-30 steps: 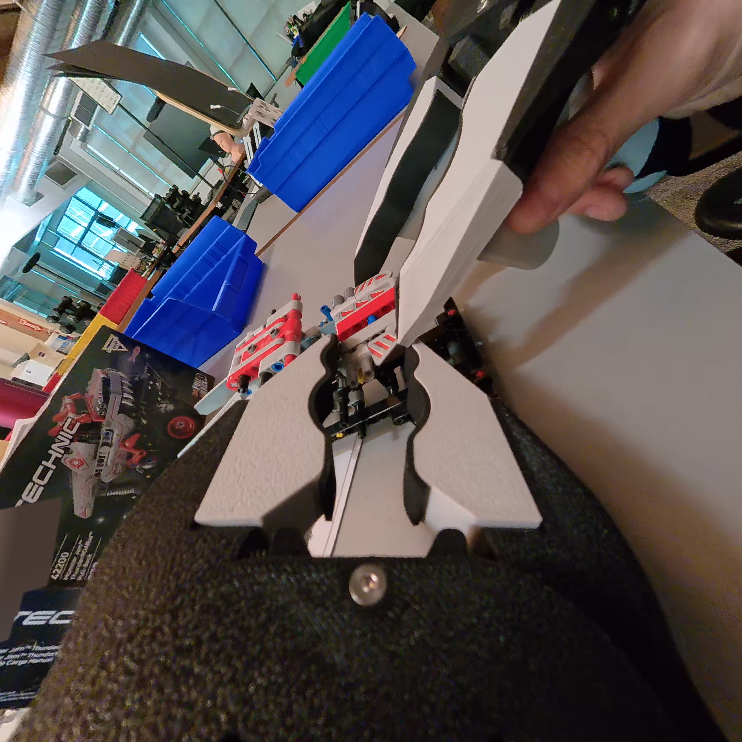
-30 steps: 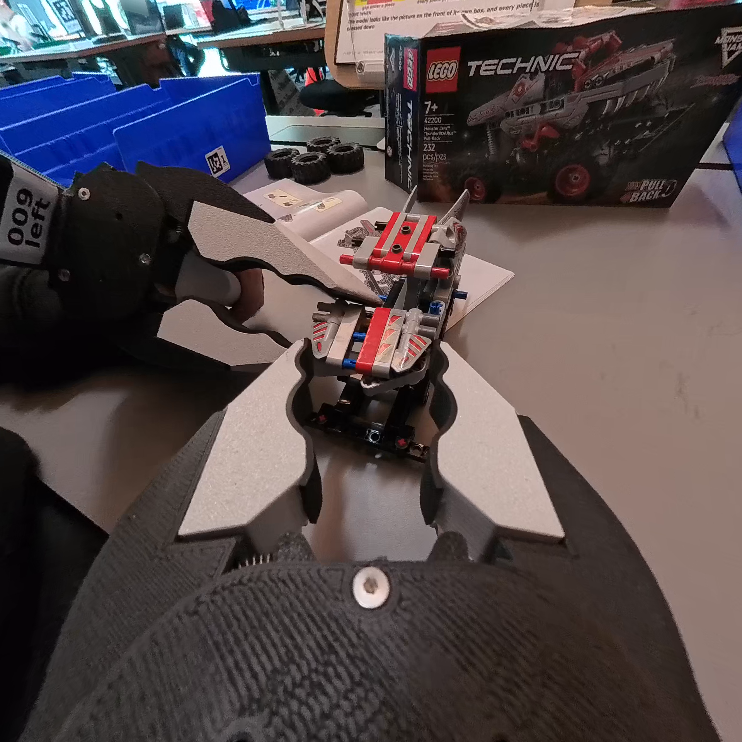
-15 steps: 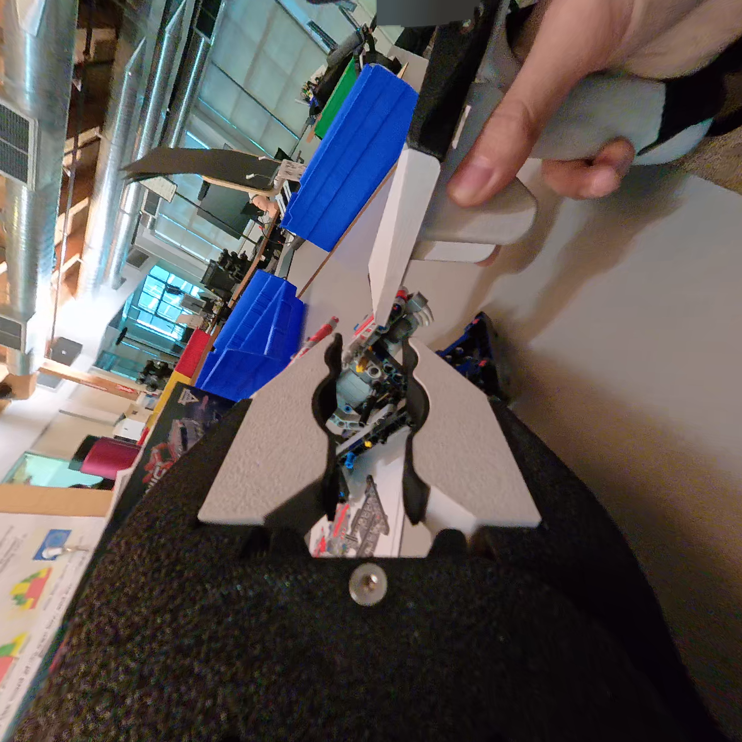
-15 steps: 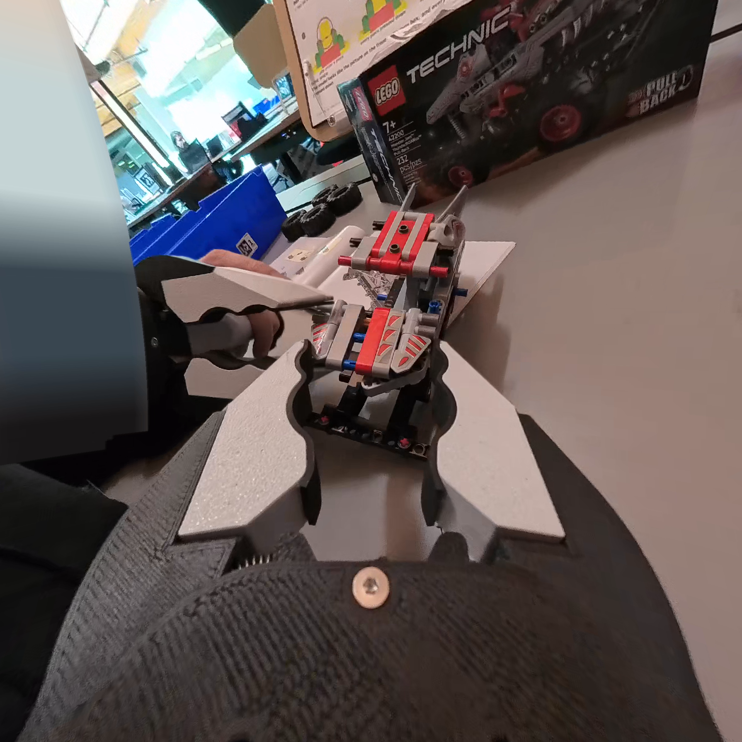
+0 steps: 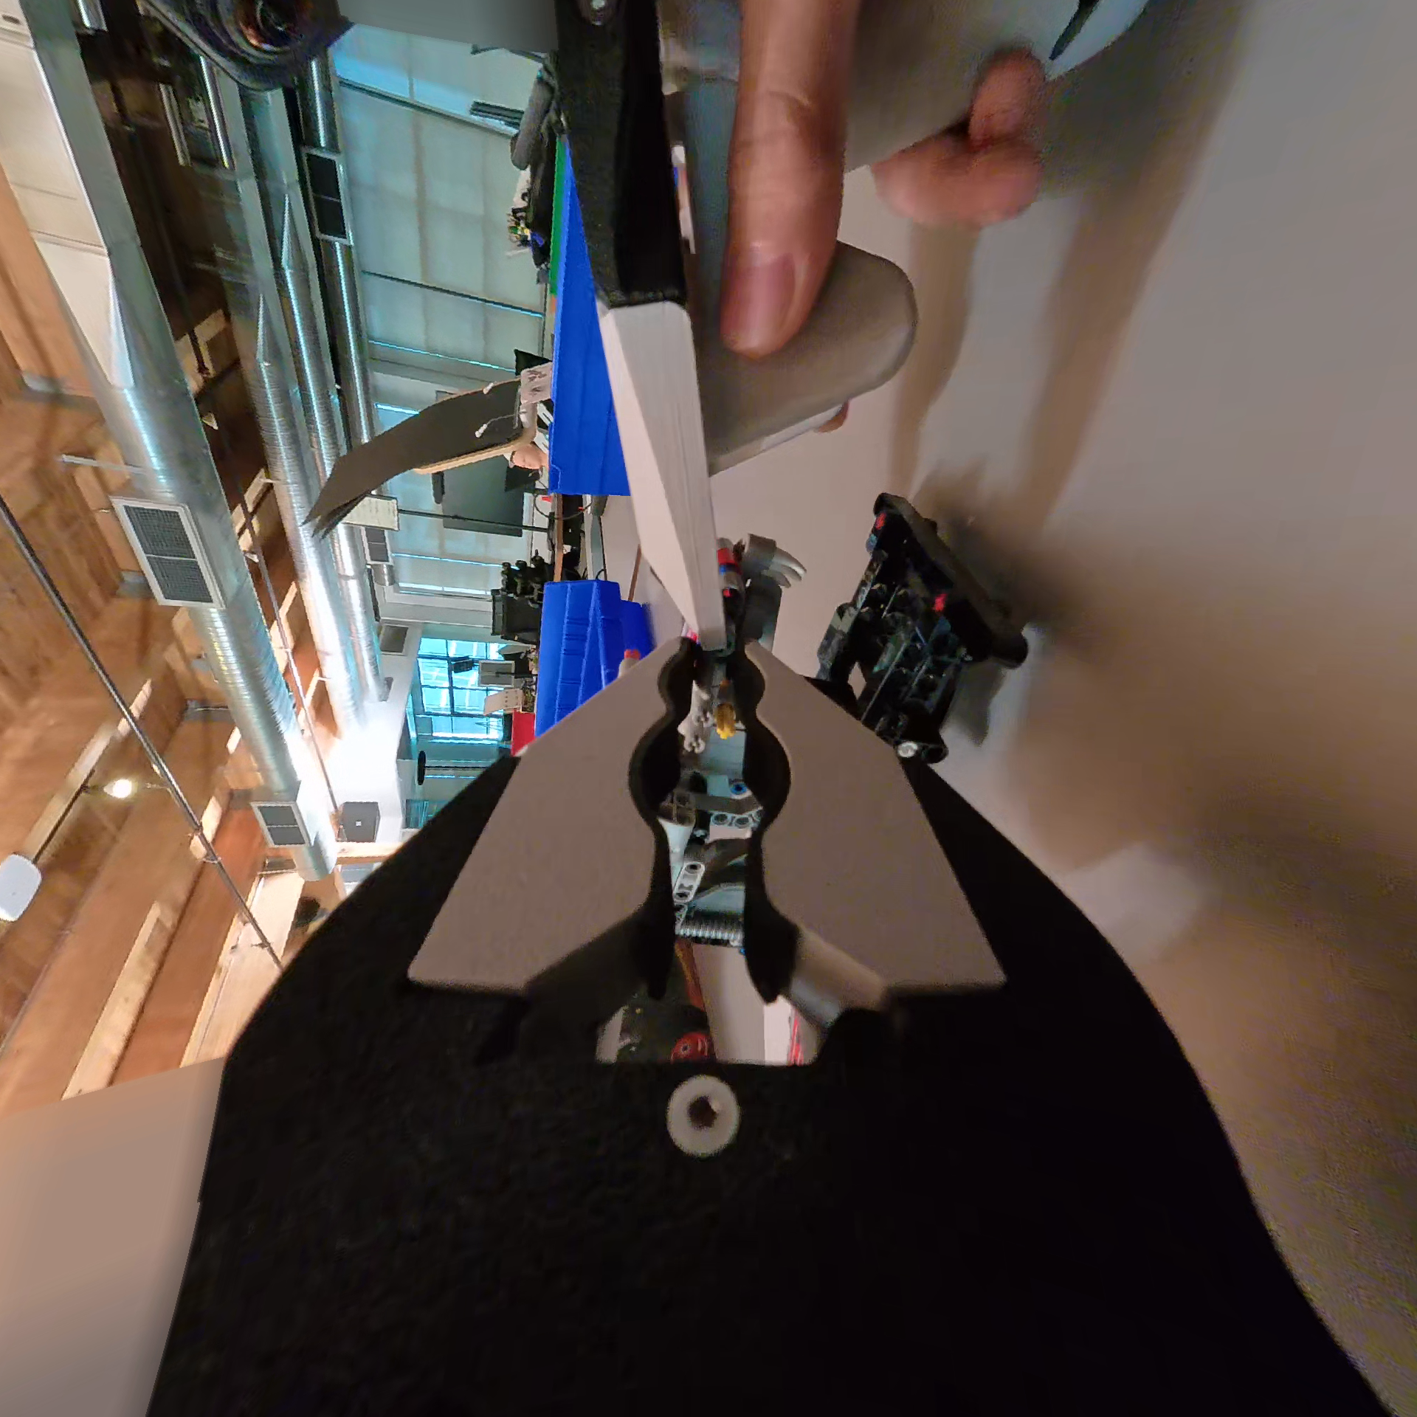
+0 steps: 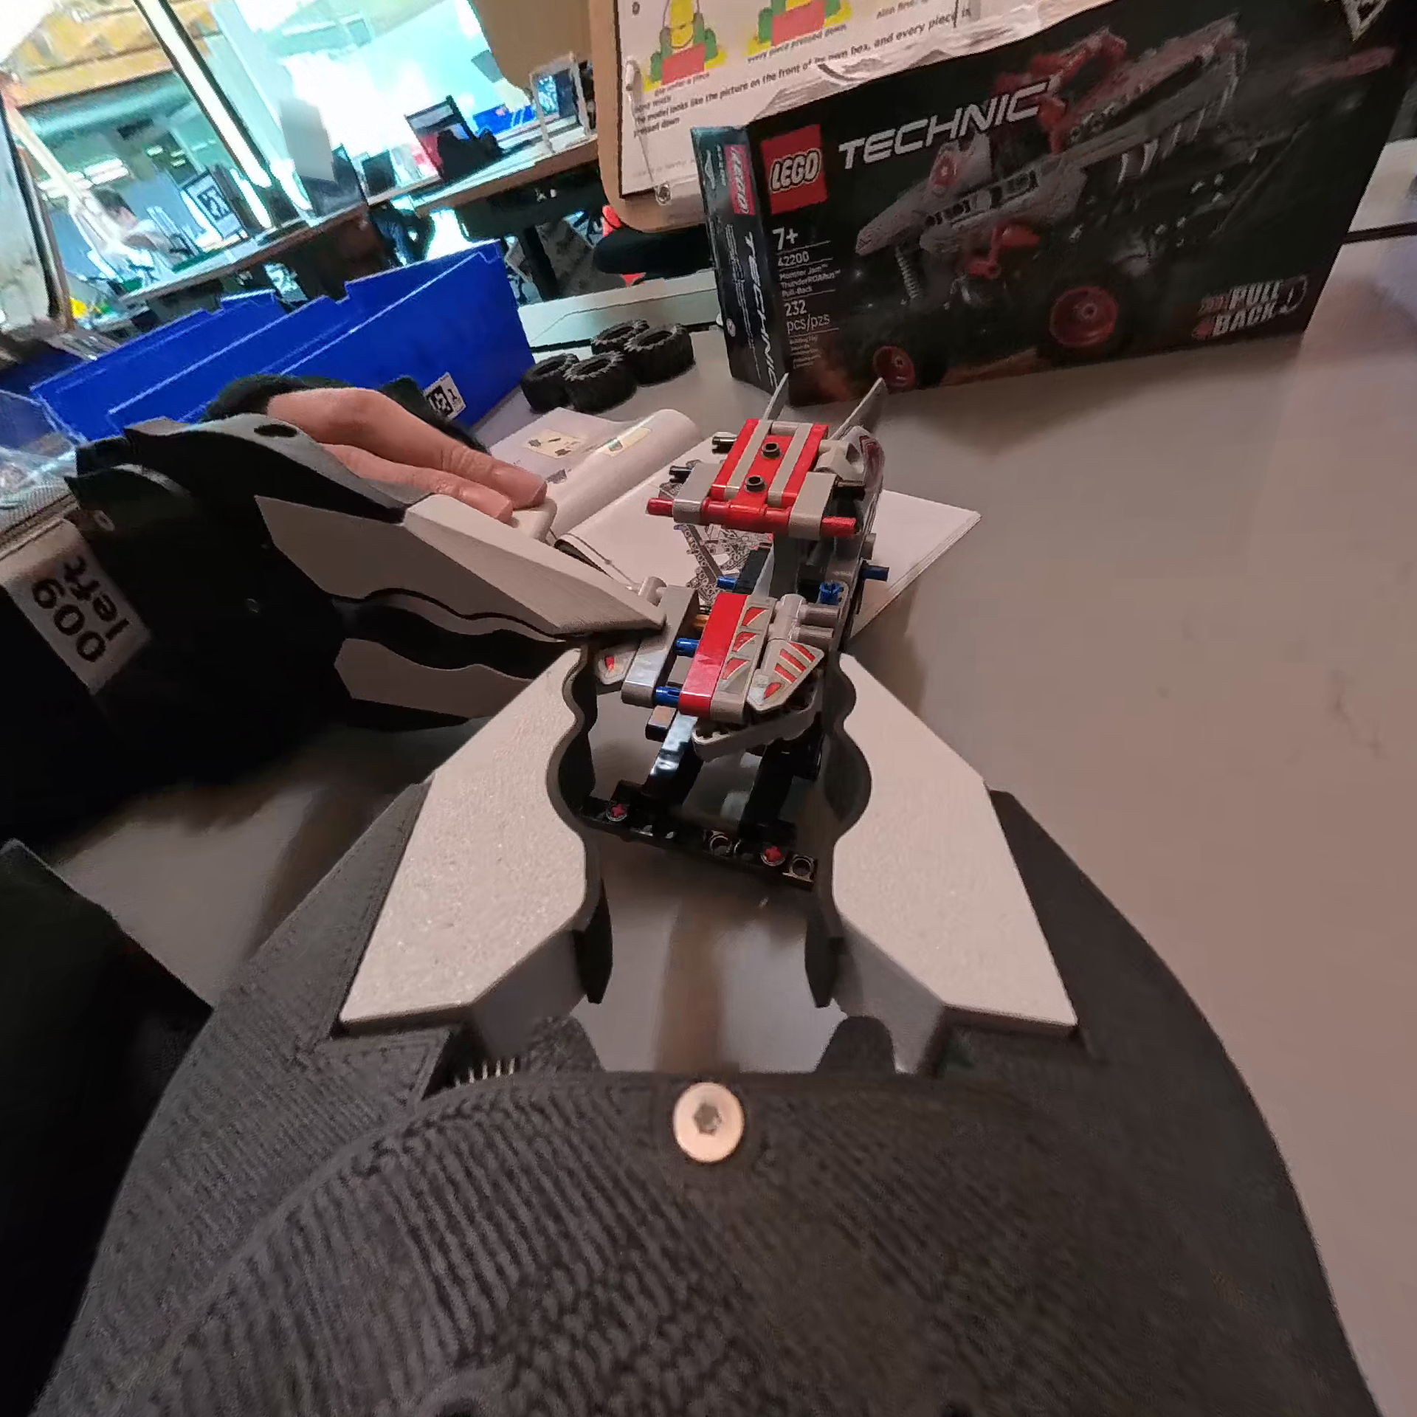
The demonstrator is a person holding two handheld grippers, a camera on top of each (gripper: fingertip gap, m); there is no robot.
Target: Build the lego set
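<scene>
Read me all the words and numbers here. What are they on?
I won't repeat writing, only say where it stands.
Black box: printing on front and side.
White sheet behind it: printed lines.
White tag on the left gripper: printed.
Small sticker on the blue bin: printed.
Open booklet: too small to read.

Both views are bright and evenly lit indoors; daylight pours through the large windows (image 5: 452, 253) behind, blown out to white-blue in the right wrist view's upper left; a small ceiling lamp (image 5: 119, 787) glows among the beams; the pale table (image 6: 1150, 613) carries soft, diffuse shadows; the person's hand (image 5: 774, 153) and its shadow smear with motion blur in the left wrist view; wide-angle bending curves the edges; the near black housings look soft.
</scene>
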